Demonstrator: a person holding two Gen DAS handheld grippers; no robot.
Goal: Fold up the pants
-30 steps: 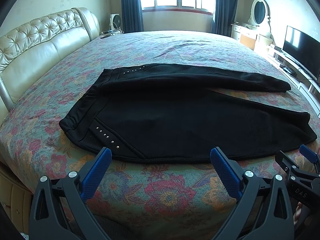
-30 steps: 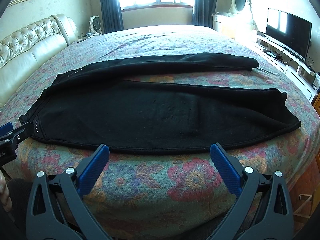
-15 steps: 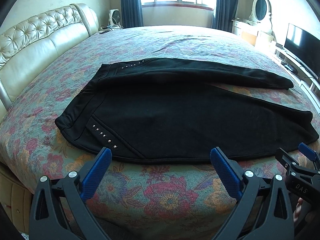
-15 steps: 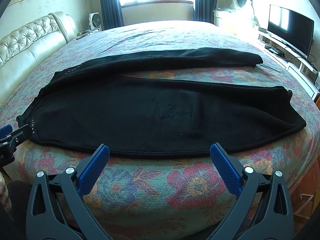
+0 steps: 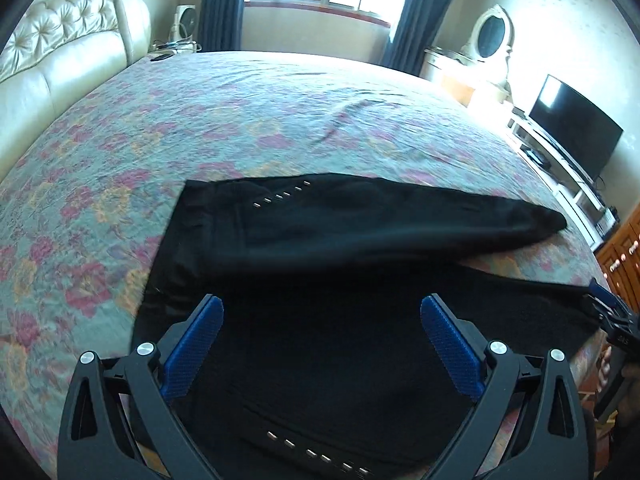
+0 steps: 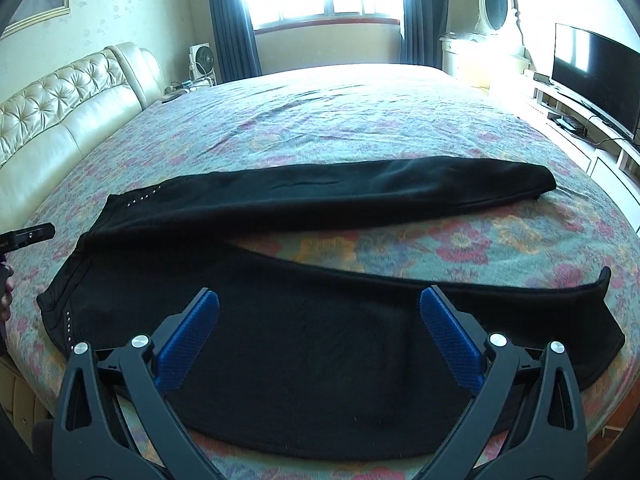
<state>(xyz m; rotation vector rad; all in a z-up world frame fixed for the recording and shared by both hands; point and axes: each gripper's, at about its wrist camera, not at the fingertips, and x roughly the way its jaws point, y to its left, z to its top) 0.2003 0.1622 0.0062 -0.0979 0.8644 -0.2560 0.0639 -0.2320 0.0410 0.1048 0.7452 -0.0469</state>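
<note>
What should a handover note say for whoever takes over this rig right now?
Left claw: open, empty, over the waist end of the black pants.
Right claw: open, empty, over the near leg.
Pants lie flat on the floral bedspread, legs spread apart, the far leg separate.
Done: nothing folded yet.
Left: grasp, bring one leg onto the other, then fold lengthwise.

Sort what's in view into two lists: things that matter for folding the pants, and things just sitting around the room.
For the job:
black pants
left hand-held gripper
right hand-held gripper
floral bedspread

Just around:
tufted headboard
television
fan
oval mirror
</note>
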